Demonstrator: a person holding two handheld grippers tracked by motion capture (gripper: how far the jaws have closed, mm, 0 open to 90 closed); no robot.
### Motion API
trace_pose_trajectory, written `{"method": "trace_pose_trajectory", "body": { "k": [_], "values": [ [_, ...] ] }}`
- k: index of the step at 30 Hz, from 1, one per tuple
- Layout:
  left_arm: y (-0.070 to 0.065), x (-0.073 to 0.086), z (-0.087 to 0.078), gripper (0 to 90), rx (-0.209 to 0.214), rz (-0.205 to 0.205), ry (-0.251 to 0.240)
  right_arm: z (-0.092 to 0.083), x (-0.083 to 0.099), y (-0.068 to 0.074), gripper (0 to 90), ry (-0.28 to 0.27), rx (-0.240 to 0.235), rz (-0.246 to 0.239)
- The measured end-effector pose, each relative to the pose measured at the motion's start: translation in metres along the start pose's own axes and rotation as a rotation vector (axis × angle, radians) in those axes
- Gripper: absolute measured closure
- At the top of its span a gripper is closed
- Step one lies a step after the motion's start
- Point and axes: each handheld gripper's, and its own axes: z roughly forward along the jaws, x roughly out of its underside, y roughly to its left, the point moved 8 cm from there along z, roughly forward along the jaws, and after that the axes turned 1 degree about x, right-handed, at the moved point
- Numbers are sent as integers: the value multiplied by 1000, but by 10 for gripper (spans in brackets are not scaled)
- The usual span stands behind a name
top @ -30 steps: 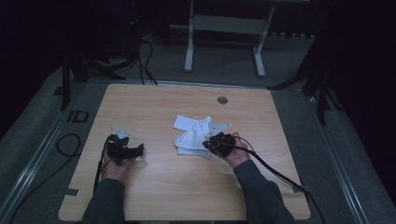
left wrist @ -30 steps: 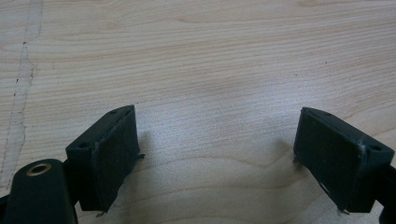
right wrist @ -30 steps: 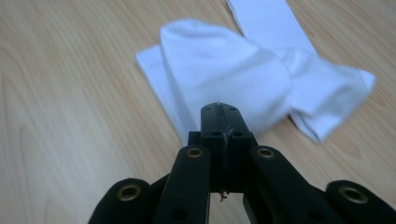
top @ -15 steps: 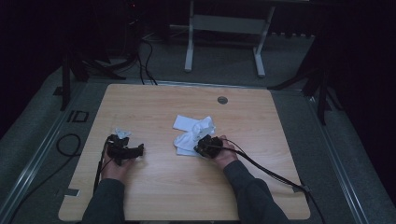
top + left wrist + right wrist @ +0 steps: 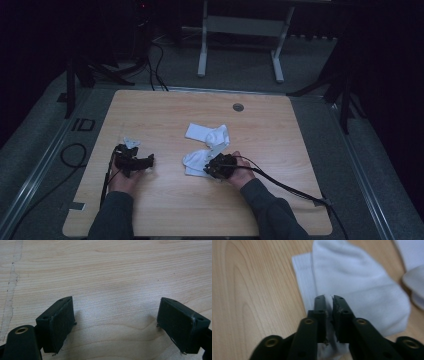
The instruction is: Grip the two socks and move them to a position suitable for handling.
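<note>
Socks lie near the middle of your wooden table [image 5: 150, 210]: the nearer sock [image 5: 196, 161] sits just in front of your right hand, and the farther sock [image 5: 209, 134] lies just beyond it, toward the small round grommet [image 5: 238, 107] at the far edge. From above the two look to meet at a corner, though you cannot tell whether they overlap there.

Your right gripper [image 5: 212, 167] rests at the near edge of the nearer sock. In the right gripper view the right gripper [image 5: 329, 300] has its jaws set narrow, with only a thin slit between them. They have just been opening from a tight close, and white cloth of the nearer sock [image 5: 352, 285] shows beneath and through the slit; whether the pads still pinch any of it you cannot tell from these pictures. The ribbed cuff lies flat on the wood to the left of the jaws, and a bit of the farther sock [image 5: 412, 277] shows at the right edge.

Your left gripper [image 5: 134, 161] sits well apart from the socks, on the left side of the table. In the left gripper view the left gripper [image 5: 116, 312] holds its jaws wide, with nothing but bare wood between them.
</note>
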Motion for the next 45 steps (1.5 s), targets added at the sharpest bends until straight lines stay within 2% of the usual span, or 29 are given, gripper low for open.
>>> {"method": "trace_pose_trajectory", "body": {
  "k": [1,2,4,7,8,9,11,15,16,19,20,24,27,28,29,31,32,34,45],
  "values": [
    [0,0,0,145,0,0,0,0,0,0,785,0,0,0],
    [0,0,0,145,0,0,1,-7,-9,-1,773,-38,-8,13],
    [0,0,0,145,0,0,0,-11,-16,-5,764,-53,-9,37],
    [0,0,0,145,0,0,0,-15,-25,-7,760,-61,3,27],
    [0,0,0,145,0,0,0,-16,-35,-6,756,-70,1,17],
    [0,0,0,145,0,0,0,-16,-35,-6,756,-70,1,17],
    [0,0,0,145,1,0,1,-14,-49,-4,751,-85,-9,7],
    [0,0,0,145,0,-1,0,-5,-61,-1,736,-83,-17,-1],
    [0,0,0,145,0,-3,-2,3,-65,-2,731,-70,-13,-4],
    [0,0,0,145,0,-3,-2,12,-70,-5,722,-78,-35,23],
    [0,0,0,145,0,-2,-2,17,-70,-7,714,-62,-25,34],
    [0,0,0,145,0,-2,-2,31,-75,-7,685,-59,-40,41],
    [0,0,0,145,0,-2,-2,38,-75,-8,677,-36,-38,52],
    [0,0,0,145,0,-2,-2,46,-73,-8,693,-11,-43,48],
    [0,0,0,145,0,-2,-2,46,-73,-8,693,-11,-43,48],
    [0,0,0,145,0,0,-2,52,-72,-7,822,5,-35,21],
    [0,0,0,145,0,0,-2,53,-72,-7,878,2,-34,20],
    [0,0,0,145,0,-2,-3,51,-72,-8,894,-6,-42,30],
    [0,0,0,145,0,-1,-1,24,-84,-11,900,-66,-32,28]
  ]
}}
